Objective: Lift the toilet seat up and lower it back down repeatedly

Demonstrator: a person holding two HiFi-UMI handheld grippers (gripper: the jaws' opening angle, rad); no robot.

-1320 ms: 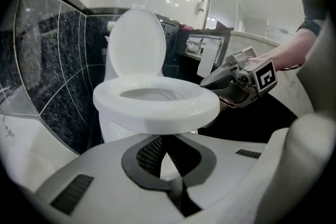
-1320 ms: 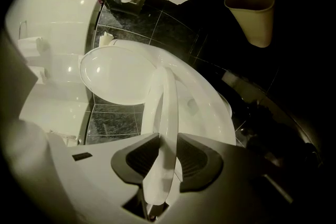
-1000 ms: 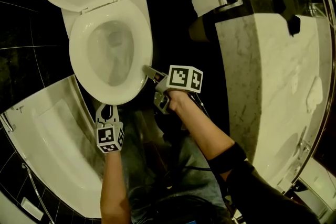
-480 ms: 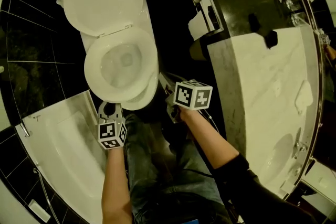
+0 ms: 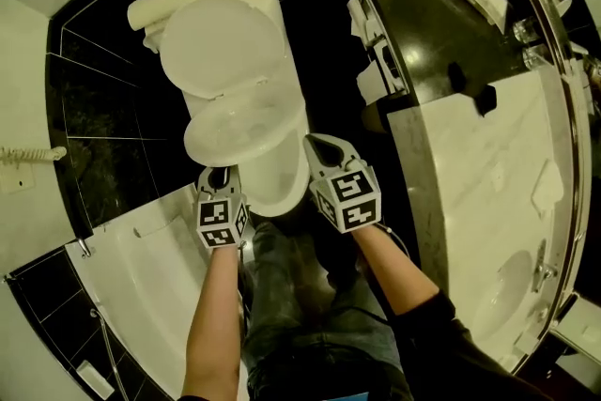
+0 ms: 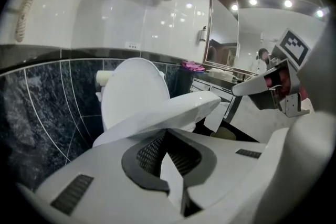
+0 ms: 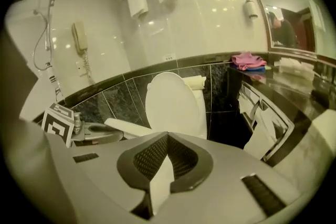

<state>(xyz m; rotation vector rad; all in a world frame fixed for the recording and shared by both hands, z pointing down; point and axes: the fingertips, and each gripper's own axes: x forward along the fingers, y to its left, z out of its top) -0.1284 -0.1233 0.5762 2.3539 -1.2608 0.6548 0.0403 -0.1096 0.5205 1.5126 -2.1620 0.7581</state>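
The toilet seat (image 5: pixel 242 134) stands half raised above the bowl (image 5: pixel 282 183); a second ago it lay flat, so I judge a lift is under way. My left gripper (image 5: pixel 218 174), jaws together, seems to prop its front edge. My right gripper (image 5: pixel 317 146), just right of the bowl, has just been closing on nothing.

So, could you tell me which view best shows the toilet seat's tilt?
Left gripper view: the toilet seat appears side-on, partly raised. Head view foreshortens it from above; right gripper view catches only a sliver.

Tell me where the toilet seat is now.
Head view, centre-left: the toilet seat is tilted half-raised between the bowl and the upright lid, just ahead of the left gripper.
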